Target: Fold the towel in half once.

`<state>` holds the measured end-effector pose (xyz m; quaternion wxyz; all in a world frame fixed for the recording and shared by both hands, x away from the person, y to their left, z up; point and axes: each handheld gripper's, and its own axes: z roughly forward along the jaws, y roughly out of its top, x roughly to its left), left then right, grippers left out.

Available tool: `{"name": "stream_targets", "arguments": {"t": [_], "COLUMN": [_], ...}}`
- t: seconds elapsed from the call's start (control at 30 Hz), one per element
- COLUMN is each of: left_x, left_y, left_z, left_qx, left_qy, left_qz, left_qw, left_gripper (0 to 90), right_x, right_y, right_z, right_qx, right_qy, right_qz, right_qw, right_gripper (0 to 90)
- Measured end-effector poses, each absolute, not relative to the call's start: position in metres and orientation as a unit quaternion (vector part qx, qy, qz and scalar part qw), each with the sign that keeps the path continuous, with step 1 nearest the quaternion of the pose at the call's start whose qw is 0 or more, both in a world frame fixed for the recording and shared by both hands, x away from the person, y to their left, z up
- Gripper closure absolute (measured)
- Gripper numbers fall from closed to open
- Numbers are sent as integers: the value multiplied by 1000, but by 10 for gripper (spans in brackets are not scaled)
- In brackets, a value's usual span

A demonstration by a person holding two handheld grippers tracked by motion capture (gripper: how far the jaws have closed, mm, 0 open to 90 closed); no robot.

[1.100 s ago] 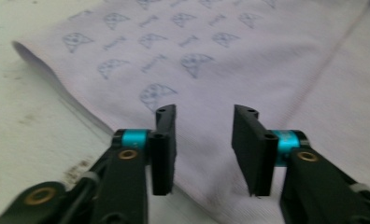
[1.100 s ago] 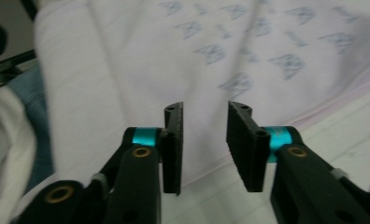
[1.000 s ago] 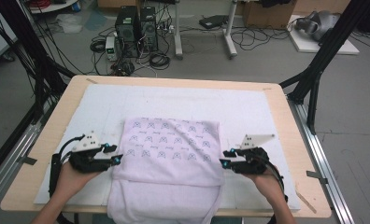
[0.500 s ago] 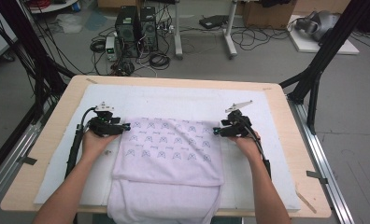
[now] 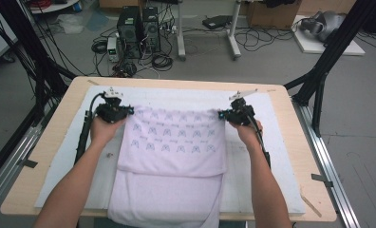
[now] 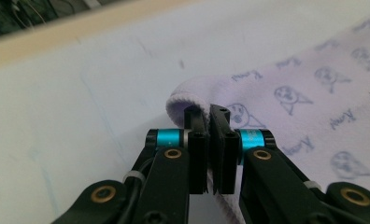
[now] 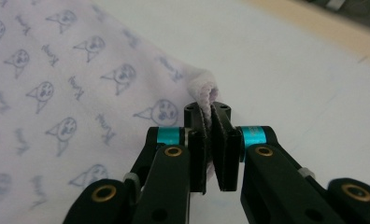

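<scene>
While both hands stretch far edge taut, high view: lilac printed towel (image 5: 174, 147) flat on white mat (image 5: 281, 161) over desk (image 5: 58, 137), near end draping off front; left tongs (image 5: 127, 110) and right tongs (image 5: 222, 114) at far corners, likely readying fold. Left gripper view: left tongs (image 6: 210, 112) just clamped, closed tight on rolled corner hem. Right gripper view: right tongs (image 7: 206, 111) just clamped too, pinching bunched corner between pads.

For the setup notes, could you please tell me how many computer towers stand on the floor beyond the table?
2: both stand side by side on the floor past the table's far edge, the left tower touching the right tower. More may be hidden outside the frame.
</scene>
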<state>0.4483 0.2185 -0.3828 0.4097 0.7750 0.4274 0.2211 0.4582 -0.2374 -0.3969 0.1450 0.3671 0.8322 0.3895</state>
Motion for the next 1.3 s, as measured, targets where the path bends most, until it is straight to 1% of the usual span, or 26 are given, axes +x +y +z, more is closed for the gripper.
{"name": "stream_targets", "arguments": {"t": [0.17,0.23,0.27,0.3,0.33,0.4,0.47,0.53,0.6,0.67,0.7,0.73,0.97,1.03,1.17,1.3], "left_x": [468,472,474,474,475,473,469,462,454,445,439,436,404,397,383,379], "left_y": [222,222,221,222,223,226,232,237,239,239,240,240,242,242,245,244], "left_z": [-304,-286,-283,-285,-289,-305,-323,-344,-357,-368,-373,-376,-393,-398,-416,-426], "left_qx": [752,745,744,746,750,759,761,763,767,776,778,779,797,800,812,827], "left_qy": [409,406,409,414,416,419,427,432,429,416,411,407,368,363,351,338], "left_qz": [272,282,284,282,272,262,247,232,217,207,203,202,195,190,175,155], "left_qw": [440,448,445,439,437,425,421,421,424,427,430,432,437,438,432,421], "left_gripper": [861,851,805,688,630,583,581,560,554,546,538,533,524,532,569,593], "right_x": [475,480,483,487,490,492,488,481,474,470,467,459,426,416,402,392], "right_y": [-242,-242,-242,-244,-247,-251,-251,-247,-245,-240,-237,-235,-227,-224,-223,-224], "right_z": [-330,-308,-302,-300,-303,-315,-332,-350,-360,-368,-370,-373,-389,-394,-405,-417], "right_qx": [355,345,343,352,368,380,382,376,372,370,365,351,320,313,307,305], "right_qy": [813,810,808,804,800,801,806,818,822,835,841,843,851,856,856,859], "right_qz": [419,426,430,433,430,426,422,409,410,392,387,392,402,398,405,401], "right_qw": [194,206,211,207,198,179,162,148,134,106,98,113,110,108,99,94], "right_gripper": [859,836,764,636,580,519,509,495,480,428,435,451,452,453,490,522]}}
